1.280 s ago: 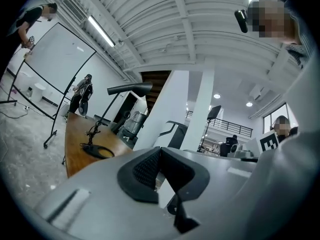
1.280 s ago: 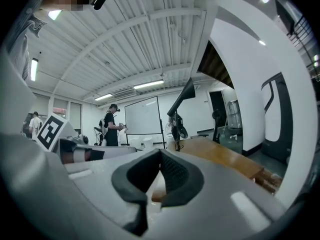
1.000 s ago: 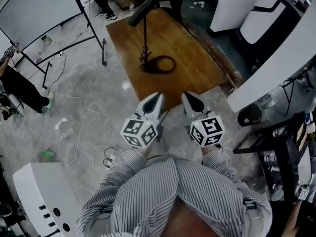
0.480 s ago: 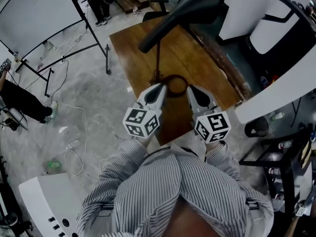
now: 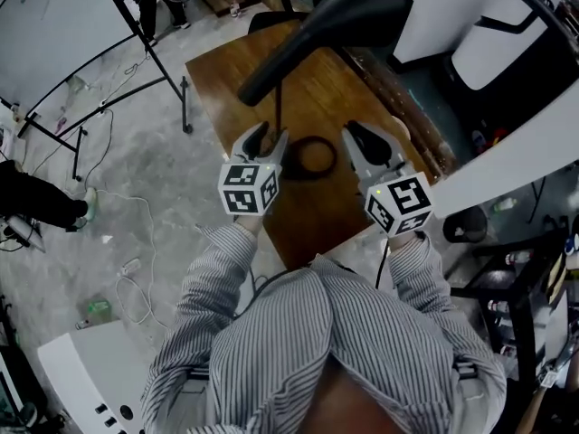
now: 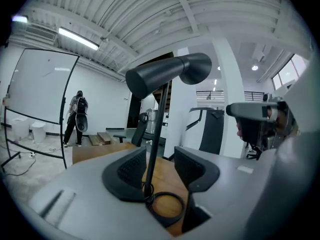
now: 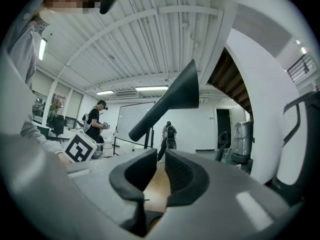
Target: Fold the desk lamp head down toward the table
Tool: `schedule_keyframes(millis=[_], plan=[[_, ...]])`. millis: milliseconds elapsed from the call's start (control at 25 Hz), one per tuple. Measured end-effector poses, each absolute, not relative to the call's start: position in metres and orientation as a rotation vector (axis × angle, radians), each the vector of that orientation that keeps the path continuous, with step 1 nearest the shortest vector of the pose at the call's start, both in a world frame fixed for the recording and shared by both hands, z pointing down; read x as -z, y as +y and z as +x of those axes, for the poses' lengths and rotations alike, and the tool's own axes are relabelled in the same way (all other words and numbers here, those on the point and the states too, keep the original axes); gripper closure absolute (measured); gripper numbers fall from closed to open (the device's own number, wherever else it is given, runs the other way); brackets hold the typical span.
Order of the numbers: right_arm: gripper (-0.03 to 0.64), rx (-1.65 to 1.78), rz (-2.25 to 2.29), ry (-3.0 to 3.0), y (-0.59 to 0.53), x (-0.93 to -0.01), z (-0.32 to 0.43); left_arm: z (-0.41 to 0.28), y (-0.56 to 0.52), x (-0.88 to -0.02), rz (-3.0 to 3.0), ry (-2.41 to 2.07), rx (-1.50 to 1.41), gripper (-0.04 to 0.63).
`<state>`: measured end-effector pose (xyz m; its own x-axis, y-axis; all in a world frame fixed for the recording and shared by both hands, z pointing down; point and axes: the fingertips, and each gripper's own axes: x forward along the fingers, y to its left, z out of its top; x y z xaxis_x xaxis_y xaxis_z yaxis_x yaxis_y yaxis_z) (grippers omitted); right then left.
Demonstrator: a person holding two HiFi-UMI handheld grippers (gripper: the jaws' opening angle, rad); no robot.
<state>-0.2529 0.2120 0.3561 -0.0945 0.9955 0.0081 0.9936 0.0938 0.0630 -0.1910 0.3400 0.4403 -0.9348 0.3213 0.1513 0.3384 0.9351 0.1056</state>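
The black desk lamp stands on the wooden table (image 5: 362, 107). Its cone head (image 5: 335, 25) is raised and tilted, its thin pole (image 5: 278, 116) is upright, and its ring base (image 5: 308, 156) lies flat. My left gripper (image 5: 269, 136) is at the pole, jaws opening wide. In the left gripper view the pole (image 6: 155, 129) runs up between the open jaws (image 6: 157, 156) without either pad pressing on it, and the ring base (image 6: 167, 206) lies below. My right gripper (image 5: 355, 132) hovers right of the base. Its jaws (image 7: 160, 156) are opening, a narrow gap with nothing in it, and the lamp head (image 7: 170, 104) is above.
A whiteboard on a black stand (image 5: 145, 34) and loose cables (image 5: 127, 260) are on the floor to the left. White machines (image 5: 507, 80) crowd the table's right side. A black chair (image 5: 271, 3) is behind the table. People stand far off (image 6: 77, 116).
Both grippers moved forward from the table's near edge to the lamp's base. The left gripper's jaws went from shut to wide open beside the pole. The right gripper's jaws parted slightly.
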Motion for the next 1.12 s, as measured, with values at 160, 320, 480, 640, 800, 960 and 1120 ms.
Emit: schedule_keyframes(millis=[160,320,480,640,800,960,1120], plan=[[0.539,-0.133,2.071,2.234,0.216,-0.329,-0.269,-0.206,0.352,-0.449,-0.529,-2.935,0.194,0.402],[0.519,-0.138,2.028,2.178,0.217,-0.296,-0.29,-0.221,0.357,-0.454,-0.538,-2.935,0.224,0.405],[0.491,-0.127,1.988,2.15,0.218,-0.262,-0.319,-0.236,0.358,-0.455,-0.547,-2.899,0.211,0.483],[0.47,-0.146,1.971,2.079,0.222,-0.235,-0.327,-0.235,0.36,-0.458,-0.561,-2.883,0.189,0.523],[0.469,-0.148,1.955,1.999,0.228,-0.21,-0.325,-0.234,0.362,-0.459,-0.564,-2.883,0.17,0.529],[0.503,-0.148,1.93,1.944,0.229,-0.201,-0.316,-0.233,0.362,-0.459,-0.579,-2.883,0.182,0.529],[0.521,-0.09,1.953,1.935,0.228,-0.204,-0.318,-0.236,0.362,-0.461,-0.579,-2.883,0.189,0.529]])
